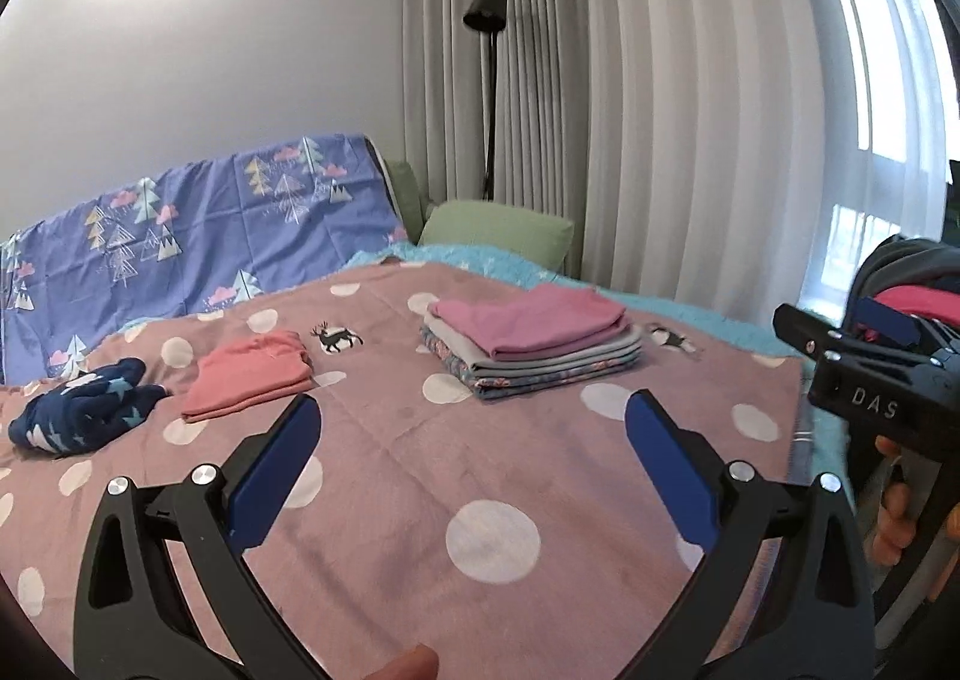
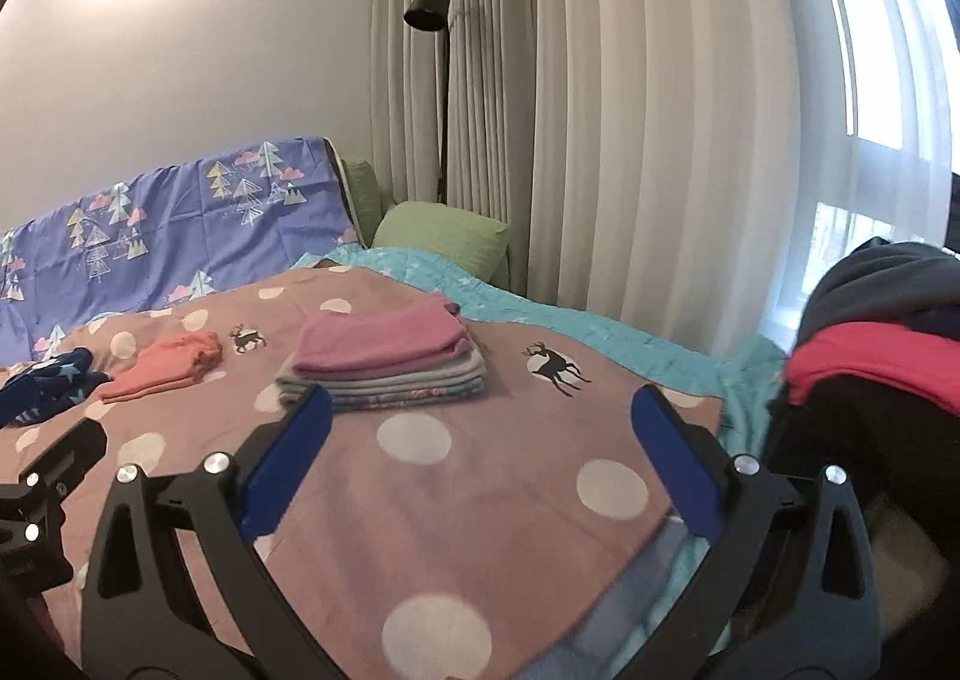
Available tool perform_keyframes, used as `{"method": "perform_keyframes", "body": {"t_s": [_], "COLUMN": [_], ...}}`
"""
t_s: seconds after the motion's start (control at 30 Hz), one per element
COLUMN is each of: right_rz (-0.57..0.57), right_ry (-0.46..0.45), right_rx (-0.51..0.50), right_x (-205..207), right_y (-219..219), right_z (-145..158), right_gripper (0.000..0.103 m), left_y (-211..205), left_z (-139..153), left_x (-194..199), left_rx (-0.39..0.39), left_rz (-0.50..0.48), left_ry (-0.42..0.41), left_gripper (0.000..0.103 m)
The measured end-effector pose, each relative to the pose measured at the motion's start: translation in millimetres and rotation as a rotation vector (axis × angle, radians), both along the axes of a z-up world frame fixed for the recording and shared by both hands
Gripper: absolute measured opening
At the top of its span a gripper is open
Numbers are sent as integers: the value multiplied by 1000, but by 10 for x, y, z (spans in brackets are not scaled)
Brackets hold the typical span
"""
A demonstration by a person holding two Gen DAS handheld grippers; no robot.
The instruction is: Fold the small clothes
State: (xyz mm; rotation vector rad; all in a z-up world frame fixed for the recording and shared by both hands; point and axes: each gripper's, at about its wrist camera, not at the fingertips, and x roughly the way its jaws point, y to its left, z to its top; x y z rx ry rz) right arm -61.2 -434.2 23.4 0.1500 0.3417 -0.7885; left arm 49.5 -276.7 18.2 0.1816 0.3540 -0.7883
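Observation:
A stack of folded clothes (image 1: 534, 347) (image 2: 390, 365) with a pink piece on top lies on the dotted pink blanket (image 1: 420, 470) (image 2: 480, 488). To its left rests a folded coral garment (image 1: 252, 374) (image 2: 165, 368), and further left a crumpled navy star-print garment (image 1: 84, 404) (image 2: 42, 386). My left gripper (image 1: 474, 422) hangs open above the blanket, short of the stack, with nothing between its blue pads. My right gripper (image 2: 480, 422) is open too, empty, just right of the stack; it also shows as the black right gripper body (image 1: 870, 380) at the left wrist view's right edge.
A heap of unfolded clothes (image 2: 876, 368) (image 1: 912, 296), dark grey over red, sits at the right by the bed's edge. Behind the blanket are a turquoise quilt (image 2: 600, 332), a green pillow (image 1: 498, 230), a purple tree-print sheet (image 1: 180, 236), a floor lamp (image 1: 486, 8) and curtains.

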Motion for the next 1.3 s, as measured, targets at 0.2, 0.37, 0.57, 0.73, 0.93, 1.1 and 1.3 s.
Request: {"method": "perform_keyframes", "body": {"t_s": [0.2,0.37,0.57,0.73,0.93,1.1,1.3], "right_rz": [-8,0,4,102,141,126,165], "right_ry": [-56,-89,-116,-76,-60,-38,-9], "right_rx": [-65,-35,-56,-58,-113,-109,-73], "right_x": [-374,-641,-796,-725,-657,-596,-518], "right_y": [525,820,1058,1219,1393,1407,1374], "right_z": [277,324,257,126,91,25,-26], "right_gripper": [101,101,101,101,101,101,101], "left_y": [374,639,885,939,1064,1164,1236], "left_z": [255,306,203,104,19,-42,-92], "left_x": [-432,-719,-836,-844,-845,-776,-705], "left_rx": [-59,-97,-98,-64,-64,-51,-49], "left_rz": [32,72,123,142,191,224,247], "left_ry": [-46,-81,-43,-8,6,17,37], "left_gripper": [102,102,102,102,102,102,102]}}
